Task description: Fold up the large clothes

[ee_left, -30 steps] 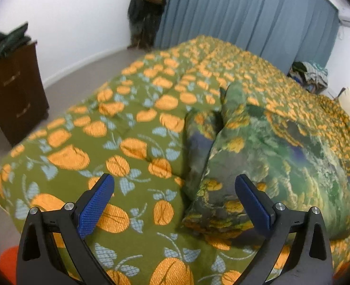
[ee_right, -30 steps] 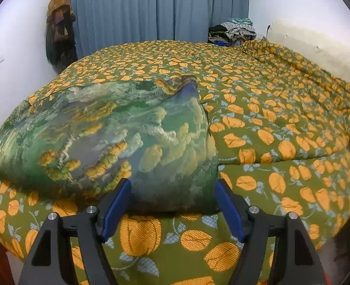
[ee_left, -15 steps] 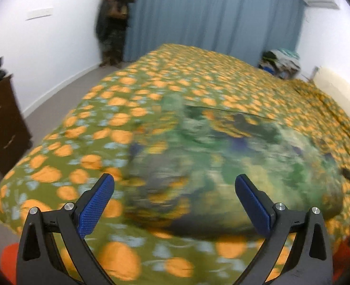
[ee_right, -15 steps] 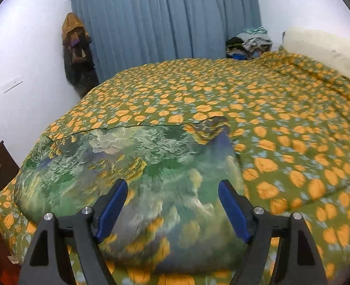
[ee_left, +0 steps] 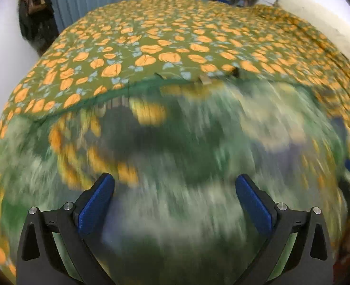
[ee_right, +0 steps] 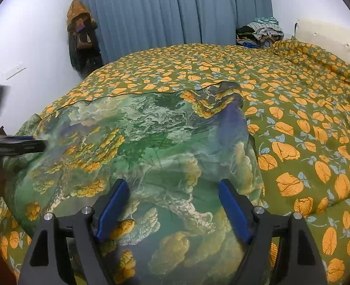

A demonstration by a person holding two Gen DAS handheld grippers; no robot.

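Note:
A large green garment with a landscape print and yellow-orange patches lies spread in a rough rectangle on the near corner of the bed; in the left wrist view it is motion-blurred. My left gripper is open and empty, just above the garment's near part. My right gripper is open and empty, above the garment's near right part. The left gripper also shows blurred at the left edge of the right wrist view.
The bed has a green cover with orange flowers. Blue curtains hang behind it. A pile of clothes lies at the far right corner. Coats and a bag hang on the left wall.
The left gripper has swung right and over the garment, which now fills its view. The right gripper has drawn back and up a little. Both stay open.

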